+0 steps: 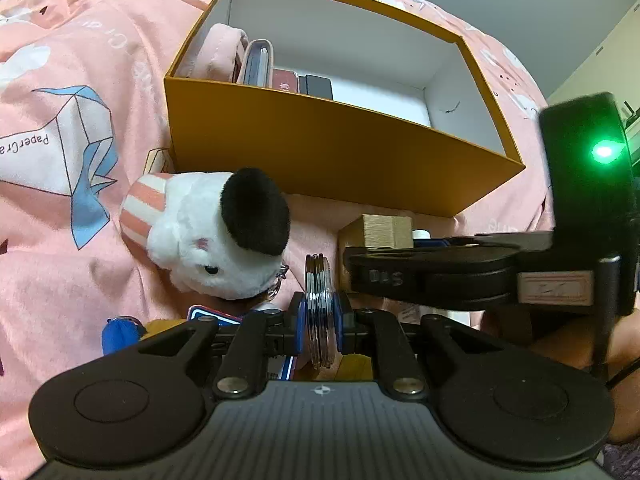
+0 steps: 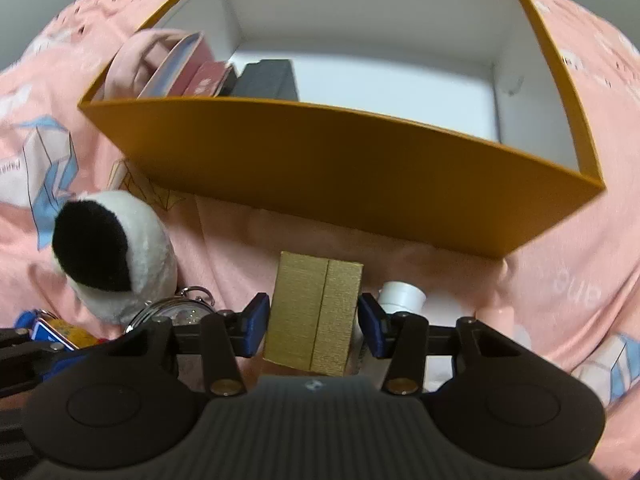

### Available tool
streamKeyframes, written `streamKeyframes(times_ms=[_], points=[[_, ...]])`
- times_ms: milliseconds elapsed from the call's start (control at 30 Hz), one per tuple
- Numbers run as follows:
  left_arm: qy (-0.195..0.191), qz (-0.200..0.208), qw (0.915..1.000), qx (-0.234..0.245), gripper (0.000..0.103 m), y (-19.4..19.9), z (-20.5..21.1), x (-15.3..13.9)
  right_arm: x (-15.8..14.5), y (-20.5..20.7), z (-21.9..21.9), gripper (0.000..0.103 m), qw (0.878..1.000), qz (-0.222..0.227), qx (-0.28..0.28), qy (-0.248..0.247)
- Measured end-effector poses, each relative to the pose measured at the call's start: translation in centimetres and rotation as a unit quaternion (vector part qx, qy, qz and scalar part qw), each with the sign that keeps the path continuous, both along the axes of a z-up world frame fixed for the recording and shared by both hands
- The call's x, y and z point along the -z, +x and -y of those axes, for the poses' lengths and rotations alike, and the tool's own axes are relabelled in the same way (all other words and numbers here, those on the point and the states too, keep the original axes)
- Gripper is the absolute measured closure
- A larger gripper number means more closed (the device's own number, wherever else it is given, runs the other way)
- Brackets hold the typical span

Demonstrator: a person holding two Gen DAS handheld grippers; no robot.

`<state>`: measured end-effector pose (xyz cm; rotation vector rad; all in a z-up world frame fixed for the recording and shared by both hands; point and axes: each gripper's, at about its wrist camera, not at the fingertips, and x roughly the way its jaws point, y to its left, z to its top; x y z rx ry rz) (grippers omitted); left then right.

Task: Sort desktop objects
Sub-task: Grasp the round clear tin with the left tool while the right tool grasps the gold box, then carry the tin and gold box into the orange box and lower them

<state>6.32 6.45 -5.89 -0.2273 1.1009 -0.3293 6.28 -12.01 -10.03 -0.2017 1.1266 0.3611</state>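
Soft, dim indoor light with a warm cast; shadows are faint; a green lamp [image 1: 604, 152] flares with glare at the left view's right edge; the right view is smeared by motion blur; fisheye bending curves the orange box [image 2: 340, 176] walls; corners vignette dark.

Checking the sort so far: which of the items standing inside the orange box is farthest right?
The black rectangular case. It ends the row, beside the bare white floor; the dark red booklet and pink plush pouch stand left of it.
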Motion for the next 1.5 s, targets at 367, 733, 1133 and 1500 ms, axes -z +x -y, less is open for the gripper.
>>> streamKeyframes(times_ms=[367, 733, 1133, 1500], points=[[-0.017, 0.033, 0.9986, 0.036, 0.087, -0.9, 1.0, -3.2, -5.9, -2.4, 6.7, 0.054, 0.994, 0.003, 0.004, 0.110], [-0.091, 0.086, 0.9905, 0.056, 0.088, 1.4, 1.0, -9.9, -14.0, -1.7, 9.6, 0.054, 0.977, 0.072, -0.016, 0.203], [-0.089, 0.099, 0.9902, 0.040, 0.088, 8.1, 1.5, -11.2, -15.2, 3.8, 7.6, 0.054, 0.975, 0.127, -0.011, 0.182], [-0.069, 0.026, 0.9947, 0.071, 0.088, 13.9, 1.9, -6.9, -9.8, 9.3, 5.2, 0.054, 0.987, 0.063, -0.005, 0.145]])
